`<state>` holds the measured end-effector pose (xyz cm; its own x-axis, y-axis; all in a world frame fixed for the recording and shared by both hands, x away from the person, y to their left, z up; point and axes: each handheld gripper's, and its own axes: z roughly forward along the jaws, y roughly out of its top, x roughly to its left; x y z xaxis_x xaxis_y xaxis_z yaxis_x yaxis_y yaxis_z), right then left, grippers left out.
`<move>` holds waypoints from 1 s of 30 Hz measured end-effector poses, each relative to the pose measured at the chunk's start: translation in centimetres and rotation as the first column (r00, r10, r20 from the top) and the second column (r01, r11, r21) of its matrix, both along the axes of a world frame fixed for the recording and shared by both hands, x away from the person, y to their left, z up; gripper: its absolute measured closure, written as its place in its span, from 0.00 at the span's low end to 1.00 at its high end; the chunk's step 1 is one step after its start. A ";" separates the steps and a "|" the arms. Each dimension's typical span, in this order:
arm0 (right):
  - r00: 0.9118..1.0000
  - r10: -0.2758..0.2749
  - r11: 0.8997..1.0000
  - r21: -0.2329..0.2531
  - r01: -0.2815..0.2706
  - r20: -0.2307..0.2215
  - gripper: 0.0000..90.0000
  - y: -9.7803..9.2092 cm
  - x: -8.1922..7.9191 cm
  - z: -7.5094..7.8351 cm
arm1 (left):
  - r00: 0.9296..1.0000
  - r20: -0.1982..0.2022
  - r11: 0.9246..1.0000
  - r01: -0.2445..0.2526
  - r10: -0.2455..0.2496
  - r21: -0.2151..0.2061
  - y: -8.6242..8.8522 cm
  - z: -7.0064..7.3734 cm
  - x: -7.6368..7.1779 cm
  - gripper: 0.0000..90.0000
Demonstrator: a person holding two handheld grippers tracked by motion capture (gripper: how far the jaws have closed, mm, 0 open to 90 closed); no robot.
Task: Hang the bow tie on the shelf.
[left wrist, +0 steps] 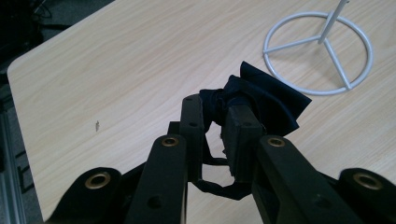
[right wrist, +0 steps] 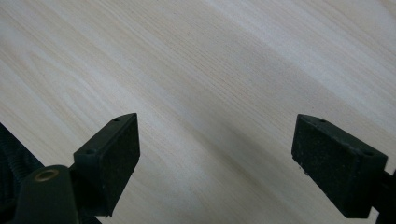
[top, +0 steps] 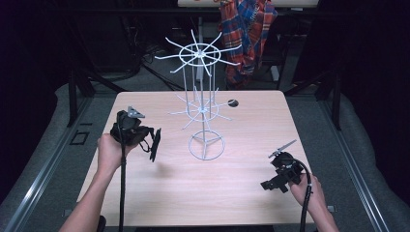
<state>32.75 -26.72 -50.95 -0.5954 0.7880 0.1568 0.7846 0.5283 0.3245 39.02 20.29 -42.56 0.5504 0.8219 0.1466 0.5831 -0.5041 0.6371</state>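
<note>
Left tongs [left wrist: 219,128] clench dark cloth [left wrist: 266,100], seemingly folded; right tongs [right wrist: 215,163] spread, nothing between.

Matt wood, painted wire, dark cloth.
Table [top: 241,193]: pale wood-grain top, smooth, low sheen. Rack [top: 203,104]: thin white-coated metal wire, slightly glossy. Cloth [left wrist: 261,100]: dark navy fabric, soft, matt, creased. Left gripper [left wrist: 217,128] and right gripper [right wrist: 215,163]: black matt plastic, brass-coloured rivets, pads [right wrist: 116,154] rough-faced.

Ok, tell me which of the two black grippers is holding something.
The left gripper: its jaws are clamped on a dark navy cloth near the white wire rack. The right gripper has its jaws spread wide over the bare wooden table.
</note>
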 end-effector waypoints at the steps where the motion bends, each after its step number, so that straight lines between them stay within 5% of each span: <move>1: 1.000 -0.001 1.000 0.000 0.001 0.000 0.17 0.0 0.0 0.0 | 1.000 0.003 1.000 0.003 -0.003 0.004 -0.1 0.1 0.0 0.88; 30: 1.000 0.019 1.000 -0.012 -0.019 -0.006 0.17 0.1 0.2 0.0 | 0.997 0.057 0.998 0.049 -0.052 0.050 -2.0 3.3 0.7 0.88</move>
<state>32.97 -26.60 -50.95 -0.6094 0.7784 0.1507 0.7763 0.5471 0.3131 39.77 18.28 -39.24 0.5802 0.7845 0.2187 0.5189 -0.5630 0.6432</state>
